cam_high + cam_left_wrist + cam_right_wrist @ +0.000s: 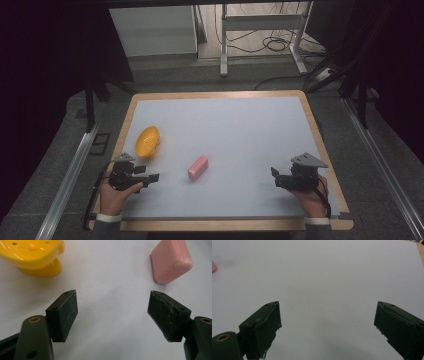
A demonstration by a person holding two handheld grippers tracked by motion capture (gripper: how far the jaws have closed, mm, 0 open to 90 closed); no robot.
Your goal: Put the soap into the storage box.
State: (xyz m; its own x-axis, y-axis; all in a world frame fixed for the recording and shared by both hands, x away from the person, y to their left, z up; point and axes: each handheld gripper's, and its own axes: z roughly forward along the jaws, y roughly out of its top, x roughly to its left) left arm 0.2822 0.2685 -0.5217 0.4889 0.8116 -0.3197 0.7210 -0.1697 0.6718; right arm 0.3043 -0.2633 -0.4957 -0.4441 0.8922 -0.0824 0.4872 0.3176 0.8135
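A pink soap bar (198, 167) lies near the middle of the white mat, a little left of centre. A yellow soap dish (148, 141) with small holes stands to its left. My left gripper (152, 177) rests low on the mat just below the dish and left of the bar, held by a hand. In the left gripper view it (112, 312) is open and empty, with the soap bar (171, 261) ahead on the right and the dish (35, 256) ahead on the left. My right gripper (275, 176) sits at the mat's right side, open (327, 322) over bare mat.
The white mat (225, 125) covers a wooden table (312, 117) with a raised rim. Metal rails (70, 172) run along both sides of the table. Beyond the far edge are a desk frame (260, 30) and cables on the floor.
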